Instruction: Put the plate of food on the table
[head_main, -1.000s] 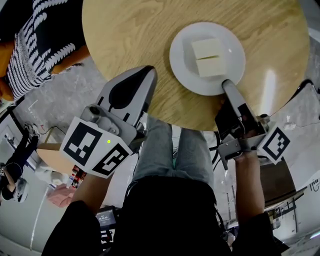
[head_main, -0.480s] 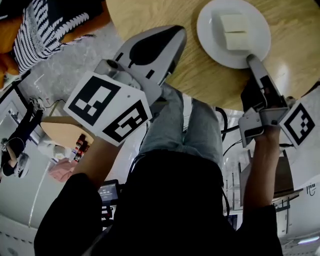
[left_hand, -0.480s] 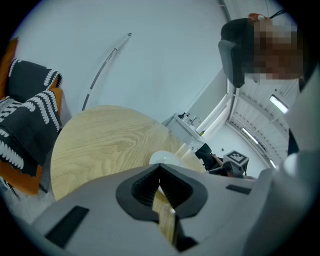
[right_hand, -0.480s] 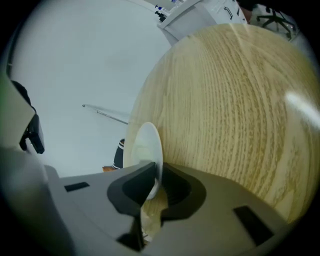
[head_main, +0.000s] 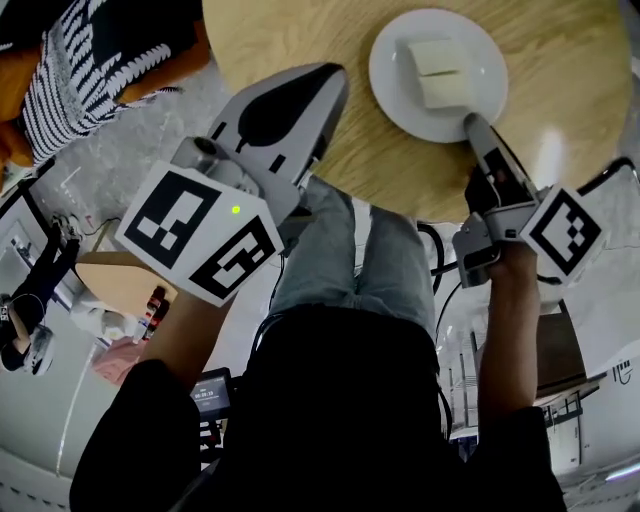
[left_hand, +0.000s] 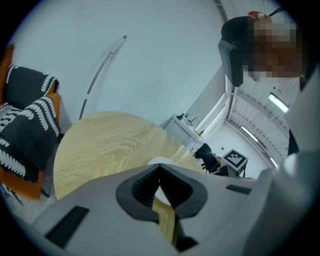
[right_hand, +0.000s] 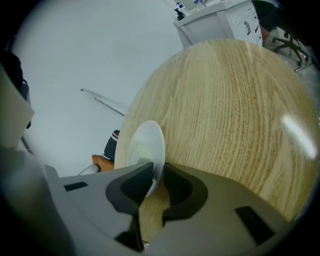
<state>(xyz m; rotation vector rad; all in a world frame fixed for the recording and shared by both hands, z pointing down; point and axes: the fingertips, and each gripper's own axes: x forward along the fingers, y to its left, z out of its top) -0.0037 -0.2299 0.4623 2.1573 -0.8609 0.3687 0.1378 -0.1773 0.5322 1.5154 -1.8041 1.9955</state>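
The white plate with 2 pale food blocks is set on the round wooden worktop, near its right edge. Its near rim is straddled by the right tool, whose jaws have just been opening and are not pressed on it. The left tool is held closed and empty at the near left edge.

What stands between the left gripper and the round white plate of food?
Likely nothing, so yes, reachable: only bare light wooden table lies between the left gripper and the round white plate. That gripper is shut, though.
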